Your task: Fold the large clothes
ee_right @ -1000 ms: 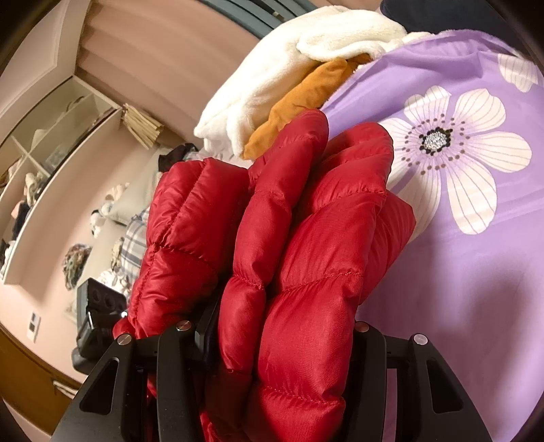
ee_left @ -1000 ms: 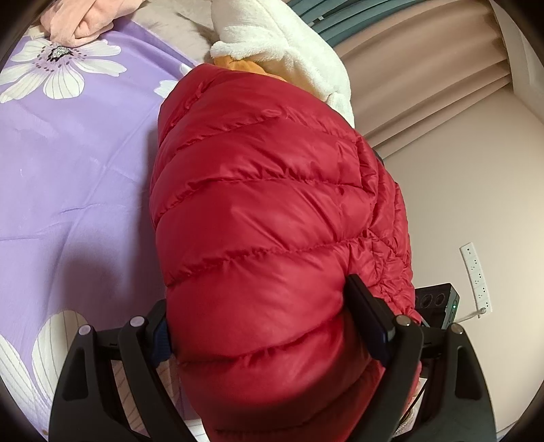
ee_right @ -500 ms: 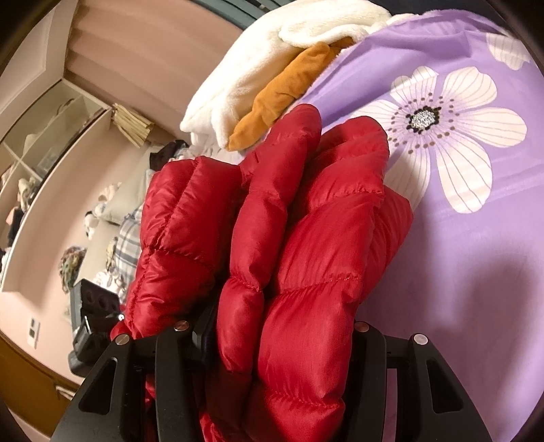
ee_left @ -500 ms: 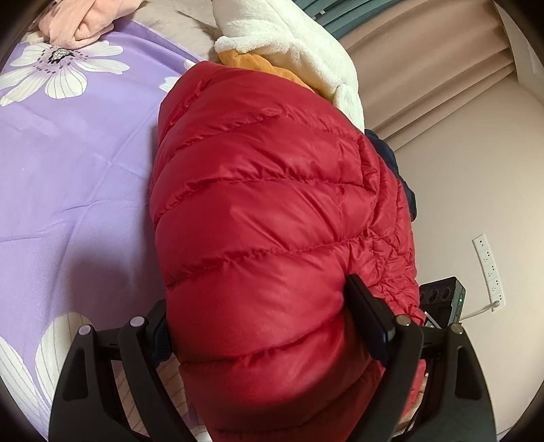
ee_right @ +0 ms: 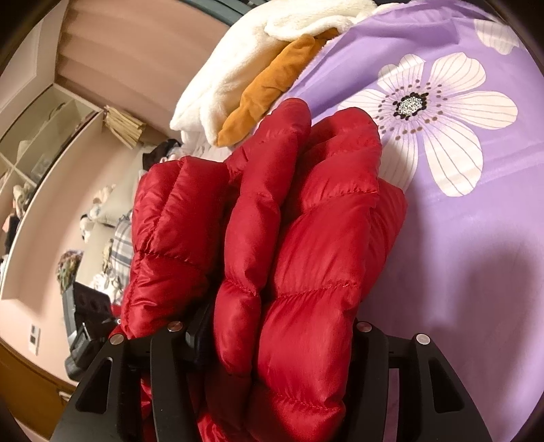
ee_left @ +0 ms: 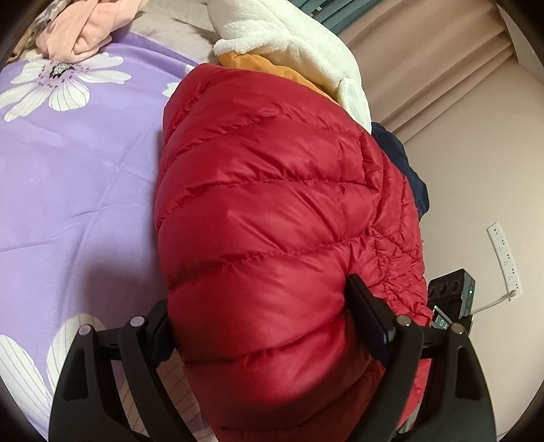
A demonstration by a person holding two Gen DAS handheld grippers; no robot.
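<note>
Your left gripper (ee_left: 268, 326) is clamped across a thick puffed bundle of the red down jacket (ee_left: 272, 210), jaws spread wide by the padding, probably because this much loft needs a broad bite to keep the fold from springing open. Your right gripper (ee_right: 272, 340) pinches several stacked layers of the same jacket (ee_right: 306, 244), which keeps the folded edges together. The jacket hangs from both tools above the purple flowered bedsheet (ee_left: 78, 163), near the bed's edge; whether its far end touches the sheet is hard to tell. The fingertips and the lower hem are buried or cut off. Beyond lie a white fleece (ee_left: 299, 44) over an orange garment (ee_right: 272, 81), and a pink cloth (ee_left: 78, 30) farther off
</note>
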